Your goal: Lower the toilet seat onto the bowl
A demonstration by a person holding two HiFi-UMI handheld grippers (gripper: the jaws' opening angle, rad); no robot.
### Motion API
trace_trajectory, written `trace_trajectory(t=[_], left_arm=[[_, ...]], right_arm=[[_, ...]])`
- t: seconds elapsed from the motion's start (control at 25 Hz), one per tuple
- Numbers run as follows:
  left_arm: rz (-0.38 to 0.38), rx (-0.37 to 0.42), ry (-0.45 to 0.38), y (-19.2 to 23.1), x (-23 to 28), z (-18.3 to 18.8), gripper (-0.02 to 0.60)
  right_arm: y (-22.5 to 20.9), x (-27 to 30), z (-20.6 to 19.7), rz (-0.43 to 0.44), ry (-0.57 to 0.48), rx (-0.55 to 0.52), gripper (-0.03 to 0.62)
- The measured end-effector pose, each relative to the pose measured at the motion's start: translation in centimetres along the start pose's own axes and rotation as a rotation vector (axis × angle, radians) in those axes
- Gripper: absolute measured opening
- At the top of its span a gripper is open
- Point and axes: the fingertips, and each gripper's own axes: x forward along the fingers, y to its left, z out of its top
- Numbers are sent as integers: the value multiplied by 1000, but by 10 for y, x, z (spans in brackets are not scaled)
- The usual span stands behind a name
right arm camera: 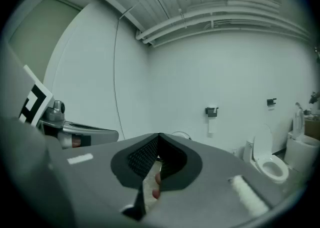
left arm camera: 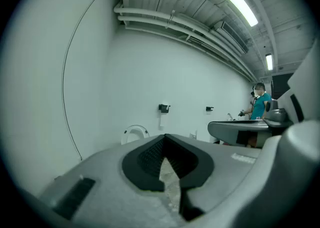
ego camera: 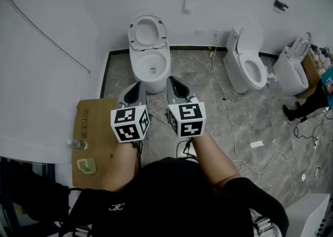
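white toilet seat (ego camera: pixel 145 32) stands raised against the wall above the bowl (ego camera: pixel 151 67) in head view. left tool (ego camera: pixel 138 85) and right tool (ego camera: pixel 173 80) sit near the bowl's front, one each side. left gripper view: left tool (left arm camera: pixel 164 139) jaws together, nothing between, toilet seat (left arm camera: pixel 134 133) upright well ahead. right gripper view: right tool (right arm camera: pixel 159 137) jaws closed, empty, toilet seat (right arm camera: pixel 181 134) just over the tips.

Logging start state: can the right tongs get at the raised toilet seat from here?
Probably yes: nothing stands between the right tongs and the toilet seat, upright at the back of the bowl. The tongs are shut and short of it.
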Motion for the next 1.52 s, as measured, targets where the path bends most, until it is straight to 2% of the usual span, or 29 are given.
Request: trace_trajectory(t=[0.28, 0.56, 0.8, 1.2, 1.52], left_arm=[[-1, 12, 3, -12, 8, -2, 9], [28, 6, 18, -25, 13, -10, 8], [54, 32, 39, -39, 18, -20, 8], [86, 38, 50, -28, 37, -23, 8], [76, 30, 40, 3, 77, -18, 9]], right_arm=[[-12, 0, -4, 7, -7, 13, 8], [-32, -5, -12, 33, 11, 34, 9], [-42, -7, -21, 65, 28, 41, 9], [-47, 16, -26, 91, 43, 43, 9], [-50, 67, -26, 89, 46, 28, 9]])
